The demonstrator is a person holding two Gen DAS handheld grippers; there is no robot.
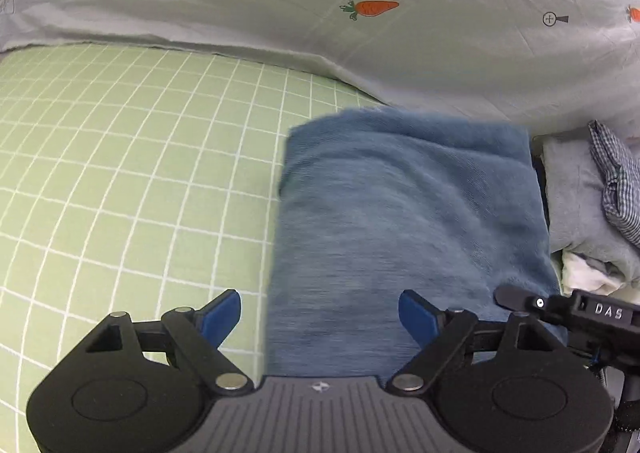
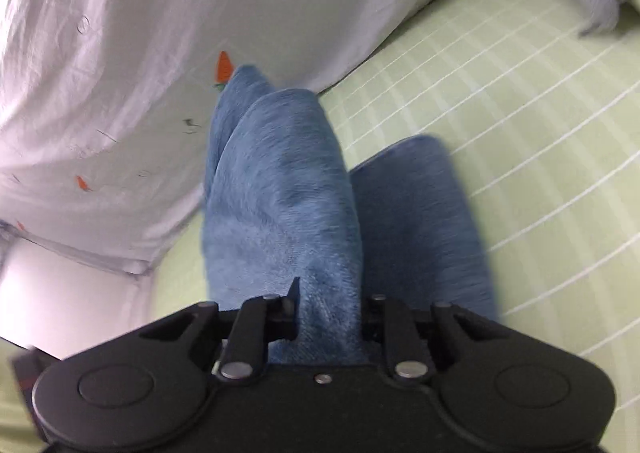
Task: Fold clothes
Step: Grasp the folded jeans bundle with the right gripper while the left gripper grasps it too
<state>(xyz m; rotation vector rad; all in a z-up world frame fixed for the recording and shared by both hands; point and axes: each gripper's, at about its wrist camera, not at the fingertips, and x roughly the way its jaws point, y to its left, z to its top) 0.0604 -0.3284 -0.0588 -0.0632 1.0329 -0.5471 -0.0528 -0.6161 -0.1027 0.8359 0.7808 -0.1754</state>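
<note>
Fleece (image 1: 404, 213): soft, plush, light, floppy; lies folded on green sheet (image 1: 120, 173), at 6 o'clock from carrot quilt (image 1: 360, 33). Right gripper (image 2: 330, 309) clamps bunched edge, raised. Left gripper (image 1: 320, 317) gapes, empty, over near edge. Best hold: edge corners.

A green checked sheet (image 1: 132, 157) lies under a pale grey carrot-printed quilt (image 1: 400, 37) along its far edge.

The fuzzy blue fleece cloth (image 1: 404, 213) looks soft; my green checked cotton sheet (image 1: 132, 173) is smooth and matt; my black plastic left gripper (image 1: 320, 317) looks matt
</note>
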